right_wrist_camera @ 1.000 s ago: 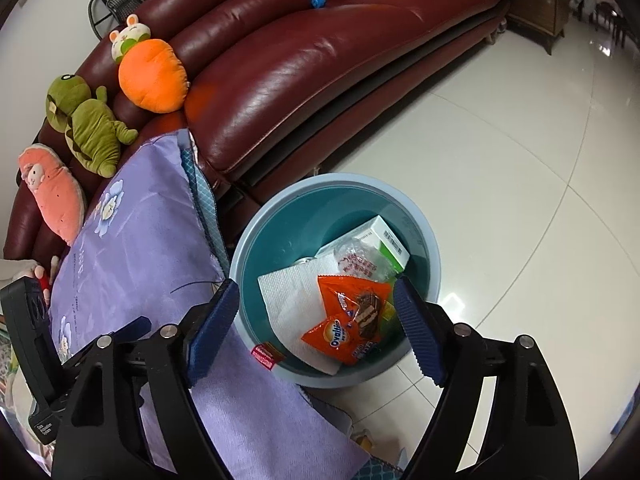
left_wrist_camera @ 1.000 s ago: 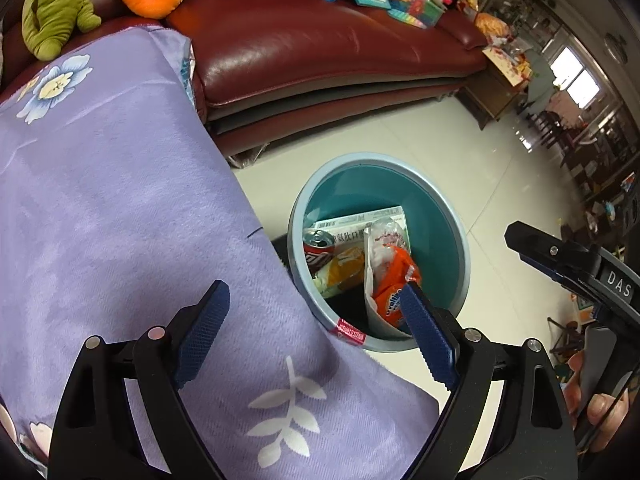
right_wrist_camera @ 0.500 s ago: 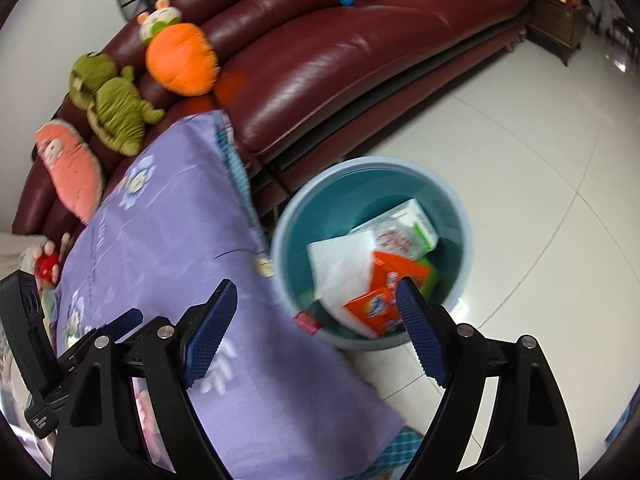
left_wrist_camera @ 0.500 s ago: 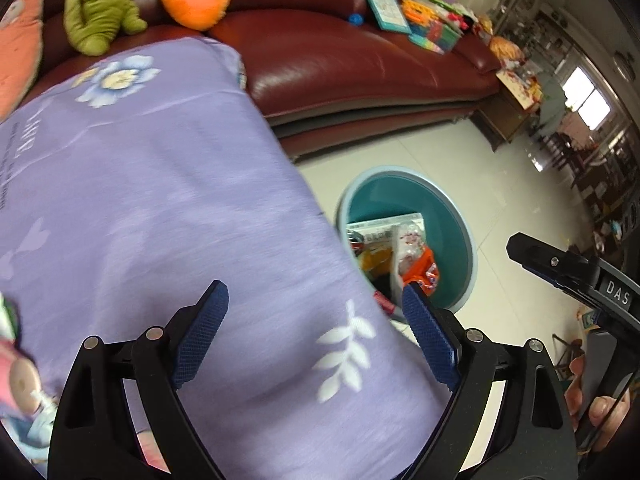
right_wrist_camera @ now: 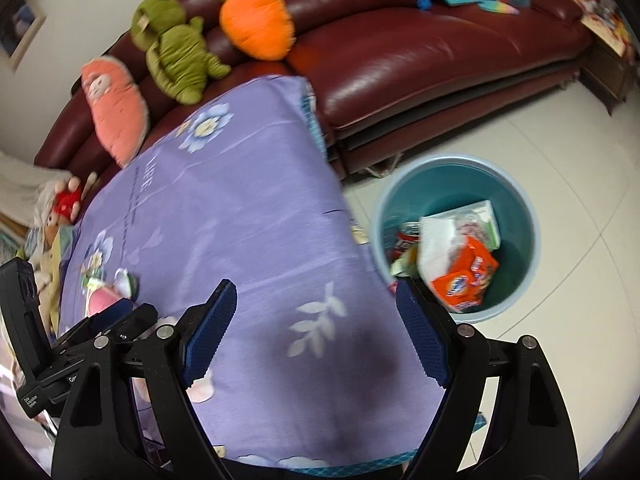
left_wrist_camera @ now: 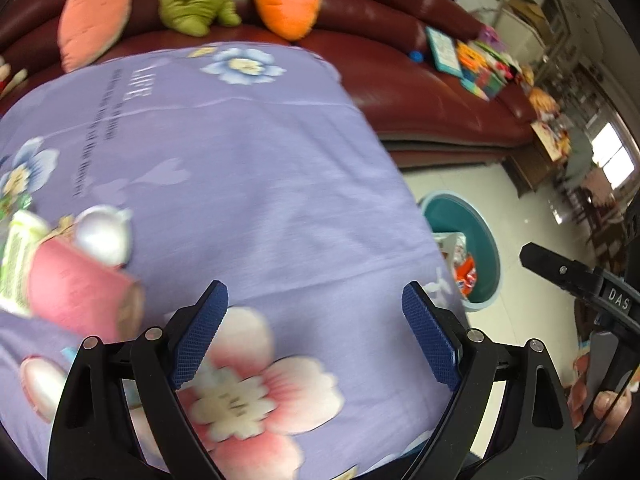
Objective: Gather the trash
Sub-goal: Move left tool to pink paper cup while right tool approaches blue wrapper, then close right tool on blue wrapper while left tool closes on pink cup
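My left gripper [left_wrist_camera: 316, 332] hangs open over a purple flowered cloth [left_wrist_camera: 248, 184], nothing between its blue pads. To its left on the cloth lie a pink cylinder-shaped package [left_wrist_camera: 80, 292], a crumpled white piece [left_wrist_camera: 102, 236] and a green-and-white packet [left_wrist_camera: 16, 256], all blurred. My right gripper [right_wrist_camera: 316, 336] is open too, above the cloth's right part [right_wrist_camera: 240, 240]. Just right of it on the floor stands the teal trash bin [right_wrist_camera: 516, 204], holding an orange snack bag [right_wrist_camera: 466, 276], a white box, paper and a red can. The bin [left_wrist_camera: 490, 240] shows at the cloth's right edge in the left wrist view.
A dark red leather sofa [right_wrist_camera: 420, 52] runs behind, with plush toys: an orange carrot [right_wrist_camera: 256, 20], a green one [right_wrist_camera: 176, 52], a pink one [right_wrist_camera: 116, 112]. Books and toys lie on its far end. Pale tiled floor [right_wrist_camera: 560, 140] surrounds the bin. A hand [left_wrist_camera: 600, 408] holds the other gripper at lower right.
Both views have swung left, away from the bin and over the purple cloth. The bin slid to the right; the pink package and other litter came into view at left. Both grippers stay open.
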`<action>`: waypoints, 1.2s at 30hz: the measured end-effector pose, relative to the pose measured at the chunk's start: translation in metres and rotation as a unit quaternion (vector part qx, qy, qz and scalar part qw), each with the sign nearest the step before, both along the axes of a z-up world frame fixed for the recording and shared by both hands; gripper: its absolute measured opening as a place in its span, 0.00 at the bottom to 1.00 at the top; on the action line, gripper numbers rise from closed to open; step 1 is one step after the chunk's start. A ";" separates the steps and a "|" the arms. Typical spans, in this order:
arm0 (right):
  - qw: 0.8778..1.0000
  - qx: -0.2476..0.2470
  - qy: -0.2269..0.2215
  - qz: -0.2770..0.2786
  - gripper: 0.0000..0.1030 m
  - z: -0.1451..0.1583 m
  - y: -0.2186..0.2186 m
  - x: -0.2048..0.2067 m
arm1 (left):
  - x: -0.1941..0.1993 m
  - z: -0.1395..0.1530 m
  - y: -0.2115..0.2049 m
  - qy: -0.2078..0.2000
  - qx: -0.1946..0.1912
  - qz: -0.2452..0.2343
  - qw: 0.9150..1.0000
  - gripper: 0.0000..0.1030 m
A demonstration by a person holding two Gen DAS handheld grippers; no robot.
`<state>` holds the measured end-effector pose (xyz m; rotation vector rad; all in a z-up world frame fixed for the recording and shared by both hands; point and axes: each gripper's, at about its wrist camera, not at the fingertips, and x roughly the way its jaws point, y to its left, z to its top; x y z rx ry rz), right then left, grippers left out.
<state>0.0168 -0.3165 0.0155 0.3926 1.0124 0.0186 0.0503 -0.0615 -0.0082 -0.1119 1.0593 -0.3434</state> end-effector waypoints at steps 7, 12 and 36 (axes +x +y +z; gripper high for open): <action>0.997 -0.024 0.001 0.079 0.76 0.007 0.068 0.010 | -0.020 0.006 0.079 -0.005 0.000 0.053 0.999 0.87; 0.983 -0.029 0.002 0.180 0.76 0.002 0.136 0.015 | -0.032 0.008 0.134 -0.014 0.009 0.097 0.995 0.87; 0.864 -0.187 0.000 0.468 0.63 -0.060 0.324 0.008 | -0.060 -0.024 0.255 0.005 -0.016 0.234 0.972 0.87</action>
